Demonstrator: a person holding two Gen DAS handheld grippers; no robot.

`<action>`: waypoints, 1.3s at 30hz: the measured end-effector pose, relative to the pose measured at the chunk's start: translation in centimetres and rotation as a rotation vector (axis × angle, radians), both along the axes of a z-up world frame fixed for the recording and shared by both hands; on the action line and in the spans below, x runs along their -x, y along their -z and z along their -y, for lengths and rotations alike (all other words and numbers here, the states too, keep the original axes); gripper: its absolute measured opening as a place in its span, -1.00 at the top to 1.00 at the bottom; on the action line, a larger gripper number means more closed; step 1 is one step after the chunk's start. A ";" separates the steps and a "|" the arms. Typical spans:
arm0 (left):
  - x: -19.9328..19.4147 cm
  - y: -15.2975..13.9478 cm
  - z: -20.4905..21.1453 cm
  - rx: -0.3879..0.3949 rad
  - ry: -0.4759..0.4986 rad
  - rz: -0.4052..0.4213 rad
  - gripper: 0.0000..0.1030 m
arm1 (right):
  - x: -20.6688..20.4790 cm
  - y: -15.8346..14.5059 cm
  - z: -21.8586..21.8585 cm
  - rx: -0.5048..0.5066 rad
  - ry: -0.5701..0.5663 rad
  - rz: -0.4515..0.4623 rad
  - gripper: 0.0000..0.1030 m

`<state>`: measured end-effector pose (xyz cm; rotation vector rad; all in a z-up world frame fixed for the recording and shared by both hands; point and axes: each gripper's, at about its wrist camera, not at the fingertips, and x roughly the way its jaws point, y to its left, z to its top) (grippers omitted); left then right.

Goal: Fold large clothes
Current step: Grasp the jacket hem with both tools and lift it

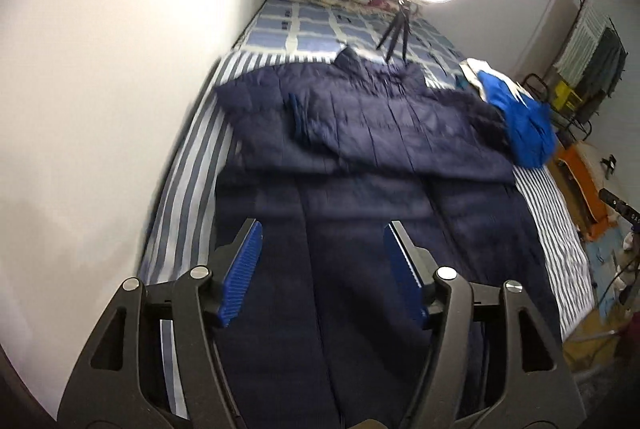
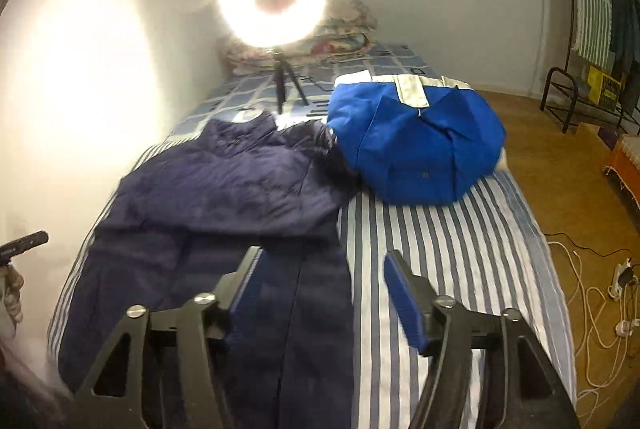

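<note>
Coat [image 1: 360, 133] on the bed [image 2: 440, 249], partly folded, both grippers empty.
Left gripper [image 1: 322, 271] and right gripper [image 2: 322, 299] hang wide apart above the navy coat, gripping nothing; its top seems folded down over the long lower part. Next likely calls for pinching the near hem and carrying it up. Blue jacket [image 2: 416, 145] lies beside.
</note>
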<state>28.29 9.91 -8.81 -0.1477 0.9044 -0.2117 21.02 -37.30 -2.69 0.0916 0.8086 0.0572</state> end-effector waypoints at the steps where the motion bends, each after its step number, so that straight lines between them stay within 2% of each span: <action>1: 1.3 0.2 -0.2 0.006 0.002 -0.009 -0.35 | 1.5 0.0 0.0 0.001 -0.007 -0.006 -0.29; 5: 6.2 2.1 -1.0 0.014 0.014 -0.068 -0.39 | 6.9 1.3 0.4 -0.026 -0.010 -0.054 -0.30; 9: 10.1 5.5 -2.3 0.037 -0.001 -0.171 -0.39 | 10.2 4.4 0.6 -0.046 -0.021 -0.139 -0.32; 11: 11.3 7.4 -3.1 0.042 -0.017 -0.224 -0.39 | 11.3 5.9 0.7 -0.052 -0.013 -0.176 -0.33; 14: 12.4 10.0 -4.1 0.079 -0.052 -0.318 -0.39 | 12.6 8.7 1.4 -0.117 0.006 -0.246 -0.34; 17: 12.6 11.3 -4.9 0.114 -0.073 -0.385 -0.39 | 13.8 11.0 1.8 -0.155 0.021 -0.282 -0.35; 20: 12.7 12.2 -5.7 0.096 -0.117 -0.410 -0.39 | 14.4 13.2 2.3 -0.202 0.034 -0.335 -0.36; 25: 14.0 14.7 -6.5 0.204 -0.163 -0.504 -0.39 | 14.6 14.6 1.8 -0.272 -0.020 -0.393 -0.37; 28: 14.6 14.9 -5.9 0.196 -0.152 -0.496 -0.39 | 14.8 15.1 1.7 -0.348 -0.036 -0.417 -0.37; 31: 15.2 14.8 -5.7 0.201 -0.145 -0.482 -0.39 | 15.0 15.7 1.4 -0.375 -0.042 -0.440 -0.37; 33: 15.7 14.9 -5.6 0.212 -0.143 -0.483 -0.26 | 15.1 16.2 1.1 -0.396 -0.059 -0.463 -0.37; 35: 15.8 15.1 -5.0 0.201 -0.133 -0.487 0.03 | 15.1 16.5 0.5 -0.413 -0.078 -0.478 -0.33; 36: 15.9 15.1 -4.8 0.196 -0.123 -0.486 0.10 | 15.0 16.7 0.2 -0.422 -0.093 -0.486 -0.29; 37: 15.8 15.0 -4.6 0.189 -0.115 -0.485 0.30 | 14.9 16.7 -0.1 -0.427 -0.104 -0.492 -0.15; 38: 15.8 14.9 -4.4 0.179 -0.106 -0.478 0.54 | 14.8 16.8 -0.6 -0.435 -0.120 -0.502 0.08; 39: 15.9 14.6 -4.3 0.180 -0.100 -0.469 0.65 | 14.7 16.8 -1.0 -0.449 -0.138 -0.509 0.22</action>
